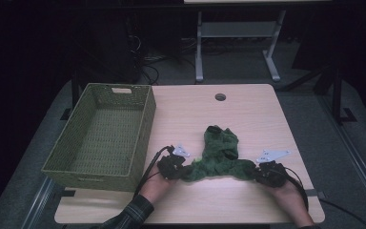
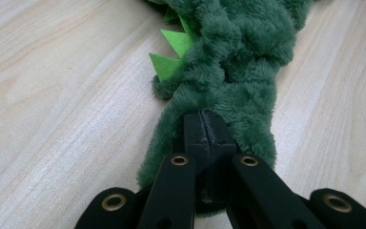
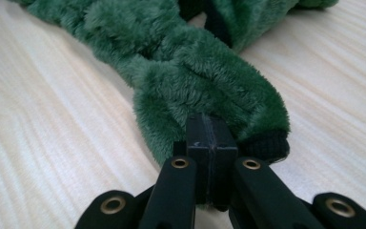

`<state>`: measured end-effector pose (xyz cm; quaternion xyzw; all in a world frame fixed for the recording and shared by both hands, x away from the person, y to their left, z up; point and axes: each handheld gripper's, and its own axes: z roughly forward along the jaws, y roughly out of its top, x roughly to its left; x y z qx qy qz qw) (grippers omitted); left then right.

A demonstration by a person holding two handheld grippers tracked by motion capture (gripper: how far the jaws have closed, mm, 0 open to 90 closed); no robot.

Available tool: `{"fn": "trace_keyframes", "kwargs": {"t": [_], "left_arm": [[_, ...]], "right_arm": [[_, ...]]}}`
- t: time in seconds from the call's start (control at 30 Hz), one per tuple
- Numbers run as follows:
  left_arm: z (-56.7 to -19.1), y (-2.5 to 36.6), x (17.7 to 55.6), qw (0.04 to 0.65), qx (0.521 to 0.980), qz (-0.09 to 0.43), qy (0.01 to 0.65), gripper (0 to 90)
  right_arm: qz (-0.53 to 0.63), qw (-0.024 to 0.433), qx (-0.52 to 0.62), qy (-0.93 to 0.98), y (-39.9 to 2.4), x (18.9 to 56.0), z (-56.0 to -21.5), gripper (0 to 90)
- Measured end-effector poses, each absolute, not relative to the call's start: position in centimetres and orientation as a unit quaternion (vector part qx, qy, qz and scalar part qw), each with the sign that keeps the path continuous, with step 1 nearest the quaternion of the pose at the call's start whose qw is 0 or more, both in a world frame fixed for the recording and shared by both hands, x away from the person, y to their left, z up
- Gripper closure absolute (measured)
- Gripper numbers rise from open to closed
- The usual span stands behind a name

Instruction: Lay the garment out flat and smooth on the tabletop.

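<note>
High view: wicker basket (image 1: 100,133) left (table (image 1: 248,109)).

No readable text, label, brand, number or sign on anything in view.

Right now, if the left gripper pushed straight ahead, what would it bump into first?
The left gripper is already pinching the fuzzy green plush costume, so it would likely push into more of that fabric.
</note>
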<state>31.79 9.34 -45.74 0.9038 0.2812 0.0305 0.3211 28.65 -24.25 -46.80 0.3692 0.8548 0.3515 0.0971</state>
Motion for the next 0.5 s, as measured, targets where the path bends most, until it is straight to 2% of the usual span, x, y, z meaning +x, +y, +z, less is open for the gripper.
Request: {"fn": "trace_keyframes", "kwargs": {"t": [0.27,0.5], "left_arm": [[-45.8,10.8,31.0,0.331,0.905,-0.017,0.269,89.6],[-45.8,11.9,29.2,0.332,0.907,-0.027,0.257,89.4]], "right_arm": [[0.345,0.076,0.340,0.871,-24.2,26.7,-46.6,89.6],[0.343,0.059,0.319,0.881,-24.0,24.6,-46.4,89.6]]}}
